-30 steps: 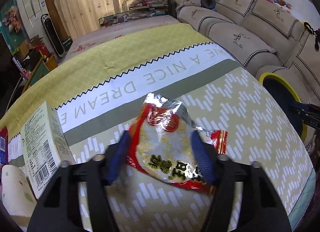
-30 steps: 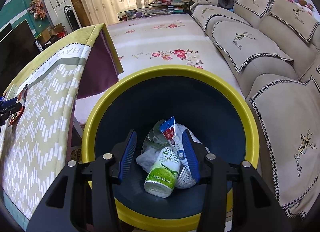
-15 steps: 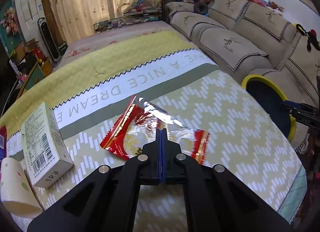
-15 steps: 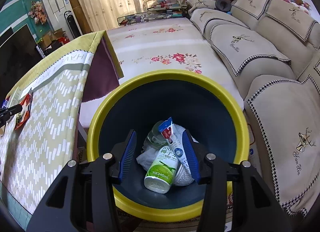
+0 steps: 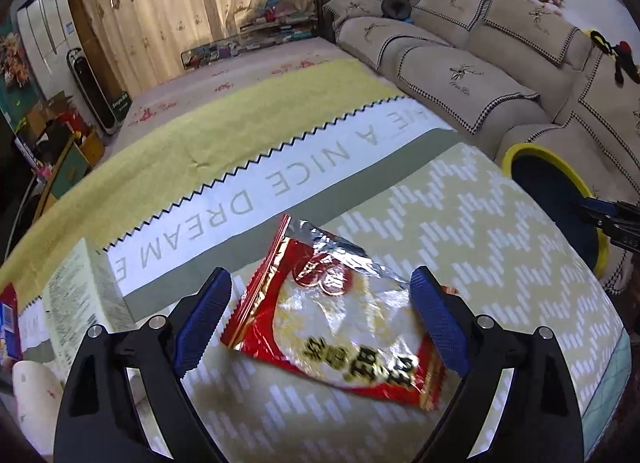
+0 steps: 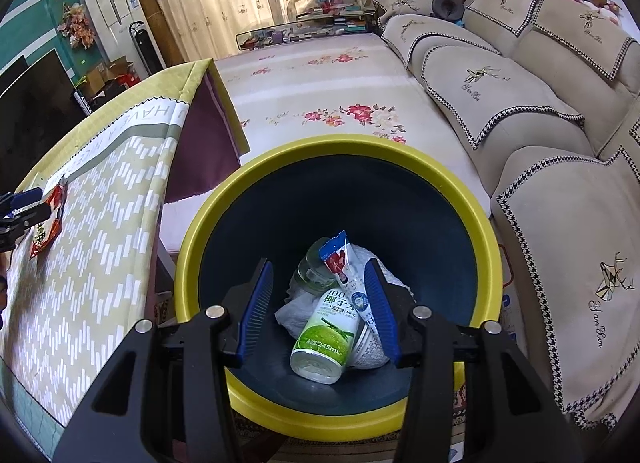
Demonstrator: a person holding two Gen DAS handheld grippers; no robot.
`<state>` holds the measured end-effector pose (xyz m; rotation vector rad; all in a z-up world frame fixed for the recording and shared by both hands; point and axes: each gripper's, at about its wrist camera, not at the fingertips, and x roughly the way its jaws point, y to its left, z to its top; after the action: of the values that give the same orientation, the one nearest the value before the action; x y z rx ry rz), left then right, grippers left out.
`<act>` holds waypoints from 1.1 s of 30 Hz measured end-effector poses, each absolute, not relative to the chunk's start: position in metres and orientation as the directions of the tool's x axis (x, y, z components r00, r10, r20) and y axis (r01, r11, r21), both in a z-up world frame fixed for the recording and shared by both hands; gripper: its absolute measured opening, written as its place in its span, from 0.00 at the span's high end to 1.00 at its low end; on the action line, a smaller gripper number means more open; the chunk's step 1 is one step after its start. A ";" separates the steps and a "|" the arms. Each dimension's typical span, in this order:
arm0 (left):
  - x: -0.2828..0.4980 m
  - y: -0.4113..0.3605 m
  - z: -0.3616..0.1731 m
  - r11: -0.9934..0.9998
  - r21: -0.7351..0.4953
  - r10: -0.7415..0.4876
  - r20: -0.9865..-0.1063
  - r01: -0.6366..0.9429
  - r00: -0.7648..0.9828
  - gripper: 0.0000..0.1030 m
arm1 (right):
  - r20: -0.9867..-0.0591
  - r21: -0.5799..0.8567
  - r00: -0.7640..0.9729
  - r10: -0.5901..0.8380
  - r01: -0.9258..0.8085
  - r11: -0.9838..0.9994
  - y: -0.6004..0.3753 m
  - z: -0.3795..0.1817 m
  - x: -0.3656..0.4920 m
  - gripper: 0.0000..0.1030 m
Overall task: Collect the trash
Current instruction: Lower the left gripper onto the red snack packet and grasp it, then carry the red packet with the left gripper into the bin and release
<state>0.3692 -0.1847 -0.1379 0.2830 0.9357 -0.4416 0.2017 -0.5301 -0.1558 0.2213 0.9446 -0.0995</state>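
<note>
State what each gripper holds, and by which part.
Nothing is held. The left gripper has its jaws opening around the snack wrapper on the table, pads clear. The right gripper hangs open over the bin.

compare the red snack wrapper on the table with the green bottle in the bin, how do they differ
The red snack wrapper lies flat and crinkled on the patterned tablecloth; the green bottle is a rigid cylinder lying tilted on other trash. The wrapper is not yet collected; the bottle is already inside the yellow-rimmed bin. Both carry printed labels.
</note>
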 end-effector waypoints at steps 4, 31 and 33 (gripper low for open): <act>0.379 -0.181 -0.150 0.880 0.006 -0.252 -0.843 0.476 0.476 0.14 | -0.814 0.143 0.580 0.012 0.181 0.973 -0.530 -0.157 0.203 0.56; 0.290 -0.283 -0.080 0.747 0.014 -0.411 -0.776 0.665 0.479 0.92 | -0.778 0.184 0.628 -0.013 0.247 0.951 -0.561 -0.142 0.153 0.56; 0.288 -0.306 -0.075 0.724 0.017 -0.429 -0.772 0.690 0.469 0.92 | -0.774 0.177 0.632 -0.034 0.268 0.947 -0.568 -0.141 0.144 0.56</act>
<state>0.2880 -0.3055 -0.0754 0.3501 0.8314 -0.7027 0.1441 -0.5682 -0.1406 0.2887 0.8723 -0.1760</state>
